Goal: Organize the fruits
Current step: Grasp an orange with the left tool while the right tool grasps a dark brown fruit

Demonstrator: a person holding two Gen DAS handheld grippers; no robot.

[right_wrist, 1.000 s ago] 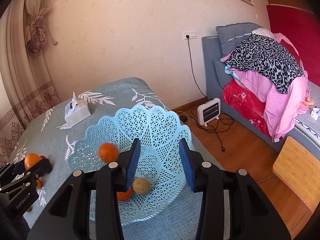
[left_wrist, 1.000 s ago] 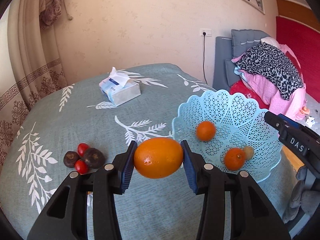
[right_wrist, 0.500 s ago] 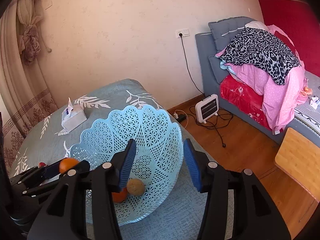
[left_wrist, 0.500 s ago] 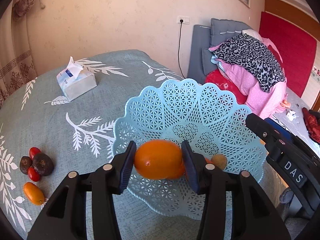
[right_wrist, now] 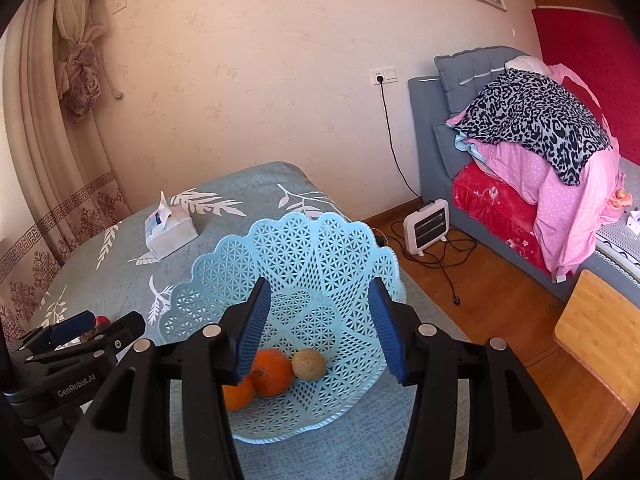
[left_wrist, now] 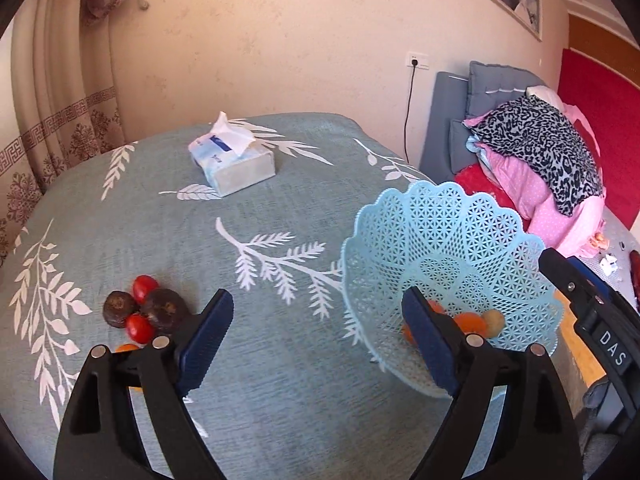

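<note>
Orange fruit point(right_wrist: 272, 372) lies in the basket point(left_wrist: 448, 232); left gripper point(left_wrist: 316, 344), jaws just opened wide, empty, sits nearer the tomatoes point(left_wrist: 140, 326) at the table's left edge; right gripper point(right_wrist: 320, 328) half-open, empty.

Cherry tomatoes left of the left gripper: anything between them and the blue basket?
Nothing visible. Only bare tablecloth lies between the cherry tomatoes and the blue basket. The left gripper, its jaws just opened and empty, hangs above that stretch; the tissue pack sits farther back.

Bare table point(left_wrist: 280, 320) lies between the basket point(left_wrist: 448, 232) and the tomato-and-mushroom cluster point(left_wrist: 144, 312); the tissue box point(left_wrist: 236, 160) stands farther back.
</note>
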